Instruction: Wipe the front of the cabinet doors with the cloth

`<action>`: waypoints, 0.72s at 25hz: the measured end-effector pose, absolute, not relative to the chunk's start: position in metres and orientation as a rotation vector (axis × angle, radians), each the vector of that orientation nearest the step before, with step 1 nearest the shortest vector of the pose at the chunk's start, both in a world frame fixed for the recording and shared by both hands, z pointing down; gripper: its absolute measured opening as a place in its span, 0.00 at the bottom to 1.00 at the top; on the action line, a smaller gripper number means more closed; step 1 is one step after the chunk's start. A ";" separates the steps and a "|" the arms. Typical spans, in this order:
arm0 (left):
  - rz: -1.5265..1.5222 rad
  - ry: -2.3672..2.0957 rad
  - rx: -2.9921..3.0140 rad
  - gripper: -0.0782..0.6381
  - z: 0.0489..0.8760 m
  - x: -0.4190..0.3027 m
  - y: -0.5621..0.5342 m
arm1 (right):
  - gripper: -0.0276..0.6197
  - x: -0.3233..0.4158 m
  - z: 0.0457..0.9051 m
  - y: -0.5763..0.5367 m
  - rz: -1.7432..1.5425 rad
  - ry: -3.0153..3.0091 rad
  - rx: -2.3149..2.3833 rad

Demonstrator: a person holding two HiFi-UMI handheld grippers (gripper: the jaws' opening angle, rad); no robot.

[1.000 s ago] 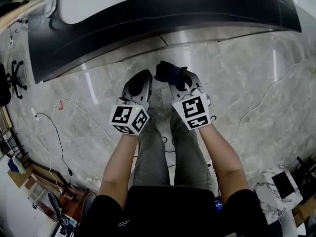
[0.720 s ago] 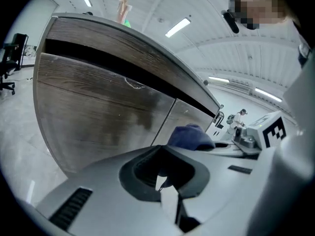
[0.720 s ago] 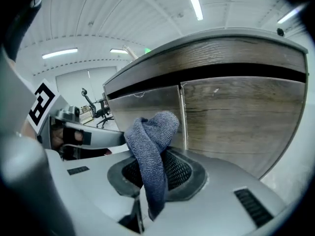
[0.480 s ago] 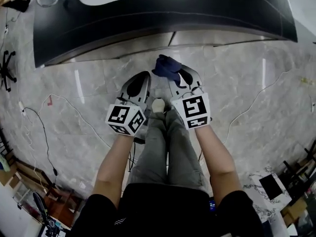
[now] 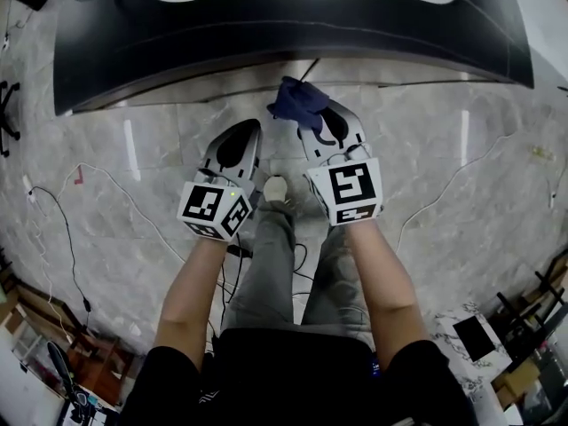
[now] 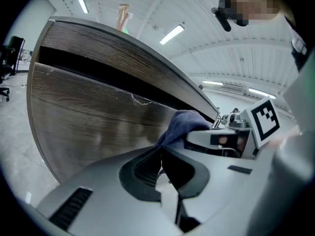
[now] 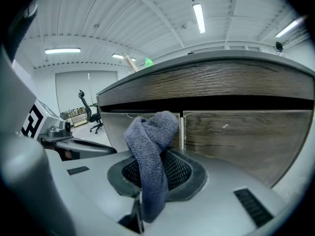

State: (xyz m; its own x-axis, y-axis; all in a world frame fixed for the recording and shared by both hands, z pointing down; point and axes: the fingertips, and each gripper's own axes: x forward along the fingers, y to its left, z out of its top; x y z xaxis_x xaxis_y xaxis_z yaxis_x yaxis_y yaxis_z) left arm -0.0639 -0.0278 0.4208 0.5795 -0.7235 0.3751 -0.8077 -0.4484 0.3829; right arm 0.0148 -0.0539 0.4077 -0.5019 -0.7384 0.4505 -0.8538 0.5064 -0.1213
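Note:
The cabinet (image 5: 222, 71) runs across the top of the head view, its grey-brown wood doors (image 7: 236, 132) under a dark countertop. The gap between two doors (image 7: 182, 132) is straight ahead in the right gripper view. My right gripper (image 5: 321, 124) is shut on a dark blue cloth (image 5: 297, 103), which bunches up out of the jaws (image 7: 150, 146) a short way in front of the doors. My left gripper (image 5: 238, 136) is level with it on the left, shut with nothing in it (image 6: 161, 154). From the left gripper view the cloth (image 6: 183, 124) shows against the door.
The floor is glossy marble (image 5: 461, 176) with cables (image 5: 62, 229) trailing at the left and right. The person's legs and a shoe (image 5: 277, 187) are right below the grippers. An office chair (image 5: 7, 122) stands at far left, a small stand (image 5: 475, 335) at lower right.
The person has stepped closer to the cabinet. Both grippers have moved forward, and the cloth is now just short of the door fronts.

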 end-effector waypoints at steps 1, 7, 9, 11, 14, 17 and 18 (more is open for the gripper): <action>0.216 -1.242 2.286 0.12 0.422 -0.064 -0.030 | 0.15 0.019 0.408 -0.057 0.468 -2.417 1.325; 0.187 -1.340 2.238 0.12 0.420 -0.048 -0.037 | 0.15 0.048 0.412 -0.076 0.436 -2.452 1.280; 0.170 -1.356 2.234 0.12 0.414 -0.037 -0.039 | 0.15 0.059 0.411 -0.081 0.430 -2.463 1.264; 0.148 -1.379 2.230 0.12 0.409 -0.024 -0.043 | 0.15 0.072 0.410 -0.084 0.414 -2.469 1.250; 0.109 -1.403 2.229 0.12 0.402 -0.003 -0.048 | 0.15 0.098 0.409 -0.087 0.405 -2.468 1.257; 0.093 -1.395 2.231 0.12 0.401 0.024 -0.050 | 0.15 0.127 0.412 -0.089 0.407 -2.457 1.272; 0.095 -1.389 2.235 0.12 0.402 0.034 -0.050 | 0.15 0.137 0.412 -0.089 0.408 -2.453 1.276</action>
State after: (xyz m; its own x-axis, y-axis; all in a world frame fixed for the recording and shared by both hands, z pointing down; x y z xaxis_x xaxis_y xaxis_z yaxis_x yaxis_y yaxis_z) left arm 0.0339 -0.0501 0.4017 0.4760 -0.8215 0.3138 -0.8565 -0.3521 0.3775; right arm 0.1368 -0.0886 0.4124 -0.5361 -0.7279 0.4275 -0.8271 0.5542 -0.0934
